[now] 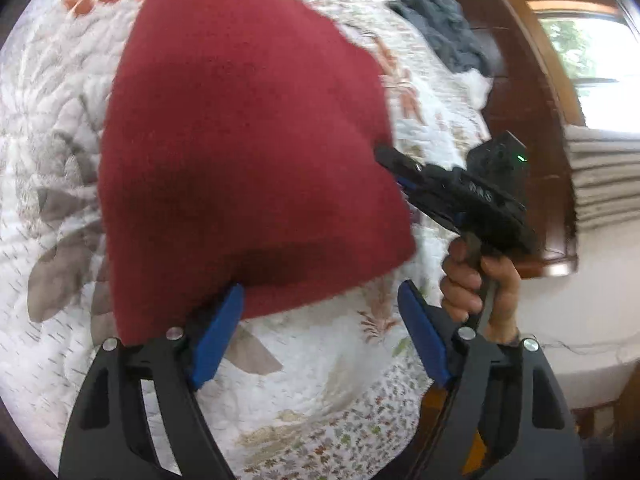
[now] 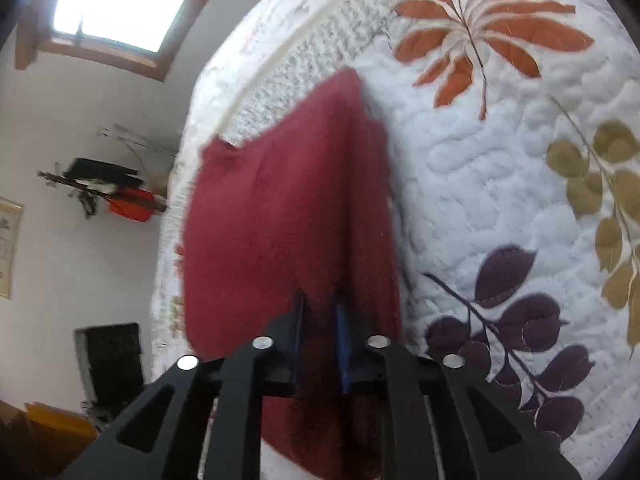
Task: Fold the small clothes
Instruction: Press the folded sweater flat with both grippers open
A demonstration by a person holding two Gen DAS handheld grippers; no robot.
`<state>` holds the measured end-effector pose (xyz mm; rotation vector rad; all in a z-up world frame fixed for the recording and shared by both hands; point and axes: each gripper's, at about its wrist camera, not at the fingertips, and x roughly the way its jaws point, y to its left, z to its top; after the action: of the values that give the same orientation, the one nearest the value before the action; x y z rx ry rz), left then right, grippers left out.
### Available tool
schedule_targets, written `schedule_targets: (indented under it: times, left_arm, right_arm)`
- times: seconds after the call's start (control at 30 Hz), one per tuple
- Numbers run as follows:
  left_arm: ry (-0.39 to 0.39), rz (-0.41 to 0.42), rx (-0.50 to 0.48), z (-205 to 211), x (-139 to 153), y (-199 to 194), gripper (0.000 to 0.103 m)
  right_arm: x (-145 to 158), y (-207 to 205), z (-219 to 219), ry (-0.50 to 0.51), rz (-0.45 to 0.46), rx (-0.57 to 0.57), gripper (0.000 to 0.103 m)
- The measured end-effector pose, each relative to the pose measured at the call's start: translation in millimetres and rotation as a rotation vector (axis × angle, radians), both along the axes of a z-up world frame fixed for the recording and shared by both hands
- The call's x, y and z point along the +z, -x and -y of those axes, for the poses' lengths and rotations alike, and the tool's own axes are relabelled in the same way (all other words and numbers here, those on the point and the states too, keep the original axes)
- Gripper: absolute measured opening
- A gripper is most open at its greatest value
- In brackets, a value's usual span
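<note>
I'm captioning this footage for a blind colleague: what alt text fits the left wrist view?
A dark red cloth hangs above a floral quilt, its right edge pinched by the right gripper, which a hand holds. The left gripper is open in the foreground, one blue pad by the cloth's lower edge. A blue-grey garment lies further back.

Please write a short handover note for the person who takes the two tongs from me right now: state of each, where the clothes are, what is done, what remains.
Left tongs: open, holding nothing; the red cloth hangs just in front of them.
Right tongs: shut on one edge of the red cloth, which hangs lifted above the floral quilt.
A blue-grey garment lies crumpled at the far edge of the bed, untouched.
Done: red cloth picked up by one side.
Left: probably grip a free corner with the left tongs, lay the cloth flat, fold it, then the blue-grey one.
</note>
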<state>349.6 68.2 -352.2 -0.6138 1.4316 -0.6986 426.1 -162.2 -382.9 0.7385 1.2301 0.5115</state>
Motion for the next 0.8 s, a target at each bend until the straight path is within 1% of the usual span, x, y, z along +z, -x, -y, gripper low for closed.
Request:
schedule_targets:
  times: [0.03,0.07,0.13,0.2,0.23,0.27,0.3,0.33,0.37,0.4,0.43,0.47,0.5,0.53,0.57,0.63,0.67,0.7,0.73,0.77,0.8]
  left_arm:
    - [0.033,0.020,0.005,-2.3,7.6,0.1,0.078]
    - [0.088,0.043,0.021,-6.8,17.1,-1.8,0.078]
    - [0.150,0.073,0.046,-12.2,28.3,-6.7,0.078]
    - [0.204,0.096,0.062,-14.3,35.4,-15.5,0.078]
    - [0.229,0.096,0.070,-14.7,35.0,-21.7,0.078]
    - [0.239,0.089,0.073,-14.6,32.3,-25.1,0.079]
    - [0.235,0.076,0.077,-12.9,27.5,-29.1,0.079]
    - [0.199,0.054,0.080,-10.5,18.7,-33.1,0.079]
    - [0.126,0.019,0.076,-9.0,3.4,-37.7,0.072]
    - [0.098,-0.014,0.063,-8.0,-10.4,-40.0,0.068]
    - [0.092,-0.035,0.056,-8.3,-19.4,-40.9,0.060]
    - [0.088,-0.055,0.063,-10.9,-27.3,-41.0,0.058]
    - [0.097,-0.061,0.065,-13.1,-26.8,-42.2,0.058]
    - [0.107,-0.064,0.070,-15.7,-24.0,-41.5,0.059]
    - [0.125,-0.059,0.080,-20.5,-17.3,-40.6,0.065]
    - [0.162,-0.020,0.096,-28.7,-1.5,-36.0,0.074]
    - [0.181,0.019,0.108,-34.4,9.1,-34.0,0.076]
    - [0.193,0.039,0.121,-38.8,15.1,-34.0,0.077]
    - [0.201,0.046,0.139,-43.5,17.7,-35.7,0.077]
    - [0.194,0.039,0.163,-48.8,16.8,-38.1,0.078]
    - [0.158,0.020,0.177,-50.6,12.6,-43.0,0.077]
  right_arm:
    - [8.5,-4.8,6.9,-0.021,0.028,-0.033,0.026]
    - [16.2,-10.0,12.1,-0.026,0.050,-0.061,0.036]
    - [23.9,-31.9,15.0,-0.036,0.053,-0.078,0.038]
    - [22.0,-53.9,9.5,-0.026,0.026,-0.049,0.040]
    - [15.4,-67.8,2.2,-0.012,-0.002,-0.028,0.040]
    - [11.3,-77.3,-4.0,0.007,-0.014,-0.004,0.024]
    - [10.5,-85.2,-9.3,0.061,-0.001,0.016,0.010]
    - [9.8,-89.7,-12.6,0.102,0.015,0.022,0.009]
    - [9.6,-87.3,-7.5,0.118,0.016,0.013,0.009]
    - [1.0,-88.5,-2.9,0.132,-0.007,-0.004,0.009]
    - [-1.8,-88.1,-6.9,0.137,-0.015,-0.008,0.008]
    - [-5.0,-86.4,-5.7,0.146,-0.017,-0.005,0.008]
    - [-3.6,-83.6,-4.0,0.149,-0.012,-0.003,0.010]
    - [4.1,-81.8,-3.7,0.143,-0.001,-0.004,0.017]
    - [15.4,-79.0,-2.2,0.141,0.022,-0.013,0.019]
    - [40.5,-68.1,4.6,0.162,0.104,-0.029,0.019]
    - [50.4,-64.0,4.5,0.154,0.138,-0.021,0.019]
    - [55.5,-62.4,-1.3,0.143,0.152,0.008,0.020]
    - [55.0,-62.2,-4.7,0.143,0.147,0.033,0.021]
    - [46.6,-63.0,-13.7,0.144,0.120,0.079,0.021]
    - [34.5,-63.5,-19.9,0.141,0.085,0.110,0.021]
